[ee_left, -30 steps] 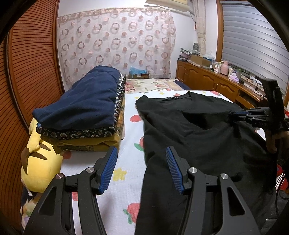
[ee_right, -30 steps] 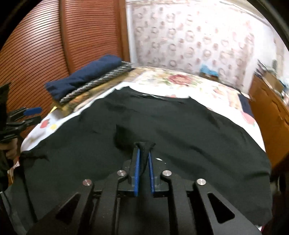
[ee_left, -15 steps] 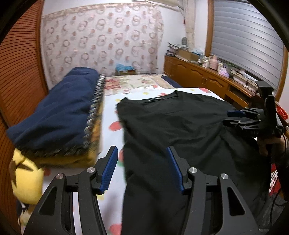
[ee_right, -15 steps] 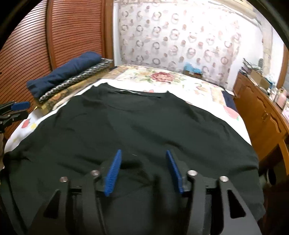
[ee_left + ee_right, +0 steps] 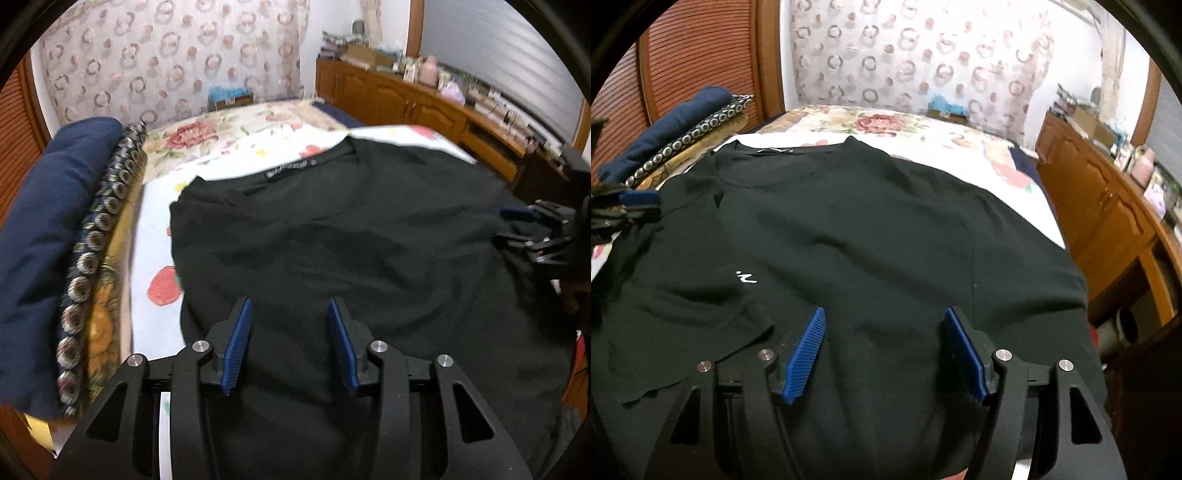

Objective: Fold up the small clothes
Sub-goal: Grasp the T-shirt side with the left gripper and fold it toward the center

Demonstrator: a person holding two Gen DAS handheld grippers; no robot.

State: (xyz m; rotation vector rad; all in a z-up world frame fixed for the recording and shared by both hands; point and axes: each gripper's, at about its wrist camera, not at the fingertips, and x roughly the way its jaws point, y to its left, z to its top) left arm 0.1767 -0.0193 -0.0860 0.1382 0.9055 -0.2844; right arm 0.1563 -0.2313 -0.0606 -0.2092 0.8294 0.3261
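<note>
Shirt [image 5: 871, 236] lies spread flat across the bed [image 5: 979, 158], collar toward the upper middle of the frame, so you have its whole outline to plan a fold from. One sleeve is already turned in over the body at the lower left of the right wrist view. Your right gripper [image 5: 890, 350] hovers over the hem, jaws opening and empty. Your left gripper [image 5: 291, 339] sits above the shirt's left side, jaws closing with no cloth between them yet. Folded blankets [image 5: 55, 229] stay stacked at the left edge, clear of your work
</note>
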